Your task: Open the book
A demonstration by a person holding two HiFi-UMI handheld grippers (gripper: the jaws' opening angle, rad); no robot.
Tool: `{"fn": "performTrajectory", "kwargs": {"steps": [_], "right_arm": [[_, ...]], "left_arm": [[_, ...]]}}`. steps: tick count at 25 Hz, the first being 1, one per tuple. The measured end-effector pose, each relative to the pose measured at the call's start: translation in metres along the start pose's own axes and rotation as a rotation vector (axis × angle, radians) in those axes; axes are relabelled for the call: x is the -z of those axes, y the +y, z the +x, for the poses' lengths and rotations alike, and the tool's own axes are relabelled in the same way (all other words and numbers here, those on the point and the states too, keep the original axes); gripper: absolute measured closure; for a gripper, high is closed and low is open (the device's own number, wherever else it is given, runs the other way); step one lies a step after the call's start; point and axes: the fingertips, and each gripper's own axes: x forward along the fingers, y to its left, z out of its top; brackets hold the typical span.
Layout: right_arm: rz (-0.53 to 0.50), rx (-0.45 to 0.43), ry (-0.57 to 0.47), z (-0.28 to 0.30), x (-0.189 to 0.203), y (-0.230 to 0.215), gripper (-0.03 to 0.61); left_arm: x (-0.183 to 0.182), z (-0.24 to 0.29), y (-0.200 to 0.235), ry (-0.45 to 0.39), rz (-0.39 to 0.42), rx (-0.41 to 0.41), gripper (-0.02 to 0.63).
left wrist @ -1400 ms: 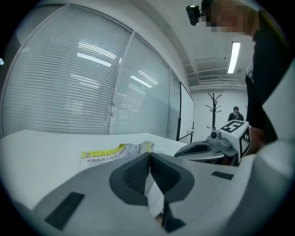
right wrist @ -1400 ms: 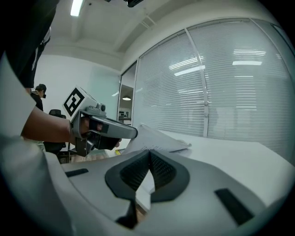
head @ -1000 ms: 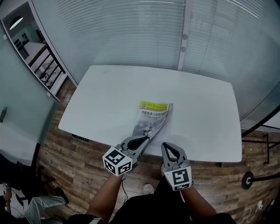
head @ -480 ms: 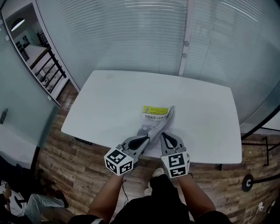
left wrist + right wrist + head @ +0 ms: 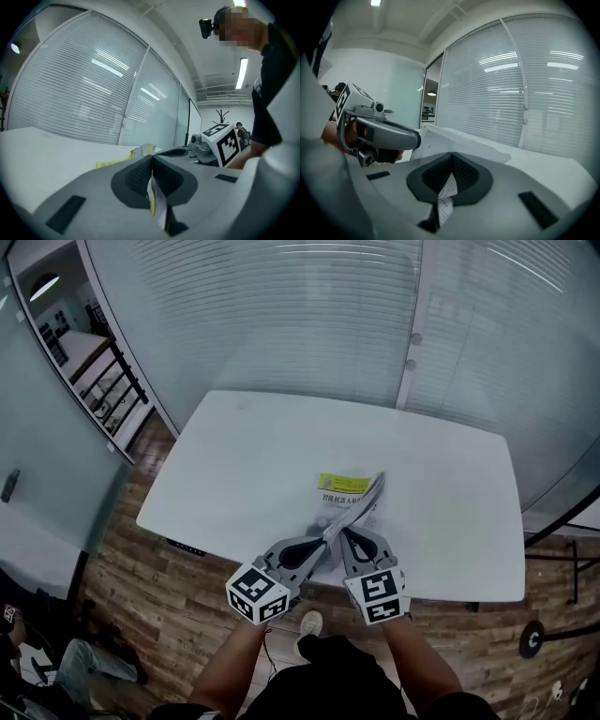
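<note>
Where the two grippers meet at the lower centre of the head view, the left gripper point(image 5: 330, 536) has its jaws pressed together on a yellow-edged sheet of the book point(image 5: 348, 491). The right gripper point(image 5: 352, 536), just beside it, is clamped on a white printed page. Just above them in the frame, the book lies near the front edge of the white table point(image 5: 234, 465), with part of it raised off the surface. Beyond the table, slatted blinds point(image 5: 281, 315) fill the upper frame.
</note>
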Motion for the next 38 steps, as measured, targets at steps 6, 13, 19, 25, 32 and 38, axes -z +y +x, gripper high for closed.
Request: {"fn": "performTrajectory", "kwargs": {"steps": [6,13,19,25,32,38], "right_arm": [[-0.066,-0.031,0.022,0.015,-0.011,0.013,0.574],[-0.124,-0.09,0.006,0.041,-0.028,0.043,0.574],[-0.152,-0.188,-0.022,0.068,-0.044,0.072,0.578],[-0.141,-0.277,0.002,0.096,-0.038,0.102,0.581],[-0.196,-0.331,0.075,0.124,-0.024,0.126,0.58],[-0.244,-0.395,0.176,0.14,0.001,0.153,0.58]], "left_arm": [[-0.004,-0.009,0.005,-0.014,0.008,0.002,0.591],[-0.01,-0.034,0.024,-0.044,0.007,-0.041,0.591],[-0.01,-0.057,0.05,-0.06,-0.033,-0.094,0.589],[-0.003,-0.079,0.073,-0.055,-0.066,-0.136,0.589],[0.012,-0.096,0.101,-0.039,-0.112,-0.18,0.586],[0.039,-0.115,0.115,-0.006,-0.158,-0.226,0.581]]}}
